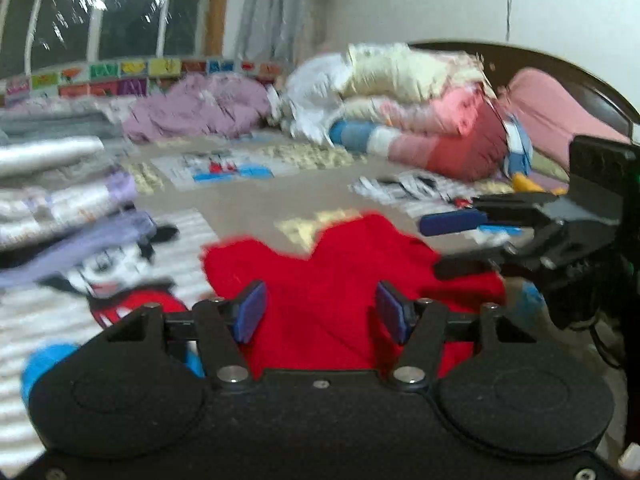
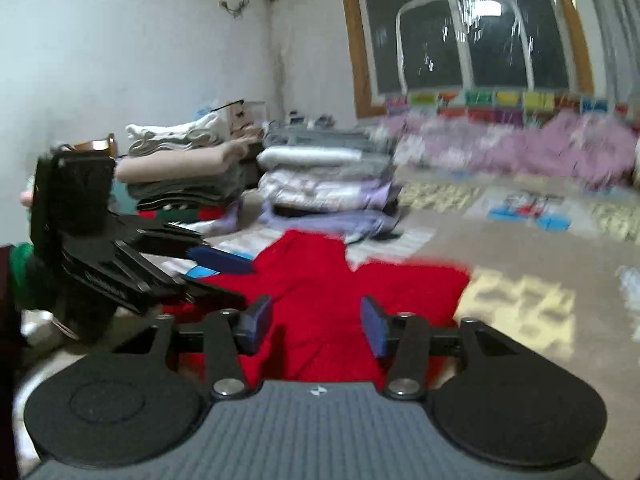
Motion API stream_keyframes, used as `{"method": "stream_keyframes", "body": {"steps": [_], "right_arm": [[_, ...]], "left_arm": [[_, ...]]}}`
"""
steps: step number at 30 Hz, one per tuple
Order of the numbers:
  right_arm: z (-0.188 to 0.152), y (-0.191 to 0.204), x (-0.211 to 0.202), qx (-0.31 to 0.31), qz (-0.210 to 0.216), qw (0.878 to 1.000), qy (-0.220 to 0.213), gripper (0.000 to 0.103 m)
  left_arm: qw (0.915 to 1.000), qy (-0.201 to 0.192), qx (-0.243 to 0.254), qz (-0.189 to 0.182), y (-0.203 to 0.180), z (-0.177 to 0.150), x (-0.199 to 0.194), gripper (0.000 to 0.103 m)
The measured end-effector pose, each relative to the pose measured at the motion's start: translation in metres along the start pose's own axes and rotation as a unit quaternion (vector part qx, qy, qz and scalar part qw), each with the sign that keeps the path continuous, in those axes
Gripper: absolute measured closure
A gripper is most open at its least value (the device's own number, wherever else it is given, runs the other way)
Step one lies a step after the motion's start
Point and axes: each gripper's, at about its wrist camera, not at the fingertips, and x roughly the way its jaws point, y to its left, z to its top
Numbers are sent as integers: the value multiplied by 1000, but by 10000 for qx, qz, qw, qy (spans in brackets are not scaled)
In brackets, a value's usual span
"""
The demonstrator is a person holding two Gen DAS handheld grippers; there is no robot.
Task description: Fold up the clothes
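Observation:
A red garment [image 1: 340, 272] lies spread on the bed, its two lobes pointing away from me; in the right wrist view the red garment [image 2: 340, 280] fills the middle foreground. My left gripper [image 1: 323, 312] hovers over its near part, open, blue pads apart with only cloth beneath them. My right gripper [image 2: 316, 326] is likewise open above the near edge of the cloth. Each gripper shows in the other's view: the right gripper [image 1: 444, 246] at the garment's right side, the left gripper [image 2: 232, 276] at its left side. Both views are blurred.
Stacks of folded clothes [image 1: 60, 200] [image 2: 328, 184] stand left of the garment. Crumpled purple clothes [image 1: 200, 108] [image 2: 520, 148] lie by the window. Folded quilts [image 1: 420, 112] and a pink pillow [image 1: 552, 108] rest against the dark headboard [image 1: 560, 68]. The cartoon-print bedsheet [image 1: 248, 208] stretches beyond.

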Motion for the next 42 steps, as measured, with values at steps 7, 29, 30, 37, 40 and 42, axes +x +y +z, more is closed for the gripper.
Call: {"method": "stream_keyframes", "body": {"steps": [7,29,30,37,40,42], "right_arm": [[14,-18,28,-426,56,9991,-54,28],[-15,-53,61,532,242,9954,754,26],[-15,-53,61,513,230,9956,743,26],[-7,-61,23,1214,-37,9924,176,22],[-15,-78,5,2260,-122,9740,68,16],[-24,-87,-2,2934,-133,9558,125,15]], "left_arm": [[9997,-65,89,-219,18,2,29,38],[9983,544,171,105,10,-20,52,33],[9985,516,148,132,9,-19,50,33],[9927,-232,-1105,430,19,-6,14,28],[9832,-256,-1727,535,29,-5,6,28],[9734,-203,-2229,494,35,-9,0,24]]}}
